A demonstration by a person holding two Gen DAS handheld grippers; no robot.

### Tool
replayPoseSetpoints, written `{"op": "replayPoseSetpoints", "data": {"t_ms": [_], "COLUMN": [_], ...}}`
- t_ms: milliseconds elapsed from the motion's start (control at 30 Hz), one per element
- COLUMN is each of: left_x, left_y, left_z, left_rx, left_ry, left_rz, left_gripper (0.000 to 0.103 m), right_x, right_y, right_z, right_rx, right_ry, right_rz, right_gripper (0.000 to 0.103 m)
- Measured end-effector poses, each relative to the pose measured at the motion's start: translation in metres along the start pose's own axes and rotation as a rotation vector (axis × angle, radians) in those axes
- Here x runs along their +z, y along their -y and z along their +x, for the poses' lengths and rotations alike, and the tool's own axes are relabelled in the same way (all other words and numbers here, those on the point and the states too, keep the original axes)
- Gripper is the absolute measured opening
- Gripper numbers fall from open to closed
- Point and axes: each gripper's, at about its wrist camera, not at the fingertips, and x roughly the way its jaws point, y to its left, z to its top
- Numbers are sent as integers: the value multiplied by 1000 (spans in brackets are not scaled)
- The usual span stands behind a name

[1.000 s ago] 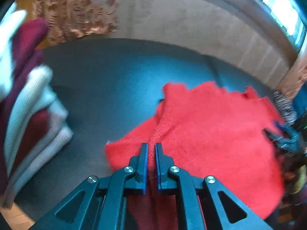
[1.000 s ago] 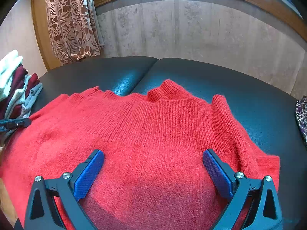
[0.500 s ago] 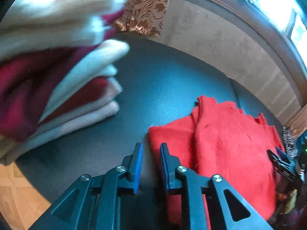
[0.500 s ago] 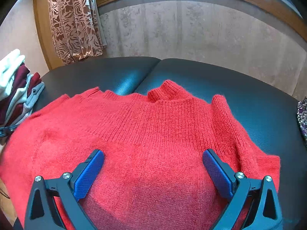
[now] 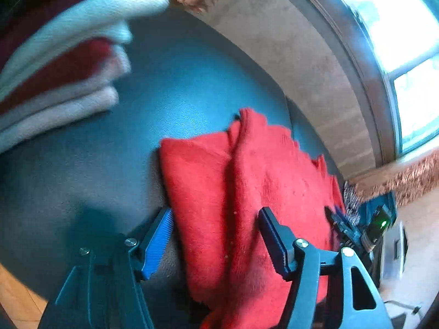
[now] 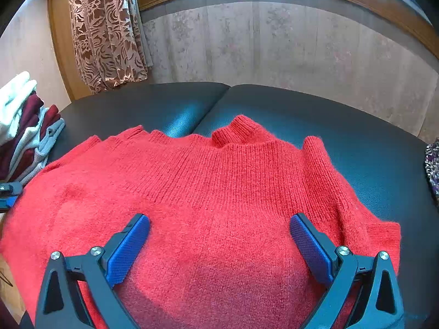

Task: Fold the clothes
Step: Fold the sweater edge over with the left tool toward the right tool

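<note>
Low in the frame, the left gripper [image 5: 216,242] had just opened, jaws loose astride the sweater [image 6: 219,197] on the couch [image 6: 153,109], its sleeve folded over, while the right gripper [image 6: 219,246] gaped, empty.

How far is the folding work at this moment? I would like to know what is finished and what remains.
Done: a pile of folded clothes sits at the left end of the dark cushion. In hand: the red sweater lies spread, one side flap folded over. The left gripper has just been opening, sweater edge between its jaws unpressed; the right gripper hovers open above it. Left: the remaining folds, then probably stacking.
</note>
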Motion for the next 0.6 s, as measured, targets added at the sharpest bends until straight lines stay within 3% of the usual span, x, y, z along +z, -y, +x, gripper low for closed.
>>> {"op": "replayPoseSetpoints", "data": {"t_ms": [67, 100, 133, 167, 200, 433, 600], "left_x": [-1, 1, 2, 4, 6, 12, 27], "left_y": [9, 13, 13, 12, 11, 21, 34], "left_z": [4, 9, 13, 18, 23, 23, 15], "left_rx": [12, 4, -10, -20, -23, 90, 145], "left_ry": [-11, -19, -29, -40, -45, 6, 39], "left_rz": [38, 40, 23, 5, -12, 16, 37], "left_gripper": [66, 60, 50, 27, 23, 20, 19], "right_x": [0, 0, 0, 0, 0, 2, 11], "right_y": [0, 1, 1, 1, 1, 3, 19], "right_z": [0, -1, -1, -1, -1, 0, -22], "right_rx": [3, 5, 6, 7, 9, 24, 215], "right_ry": [2, 3, 4, 5, 6, -9, -117], "right_rz": [2, 4, 5, 6, 7, 13, -22], "right_gripper": [103, 103, 103, 103, 103, 103, 103]}}
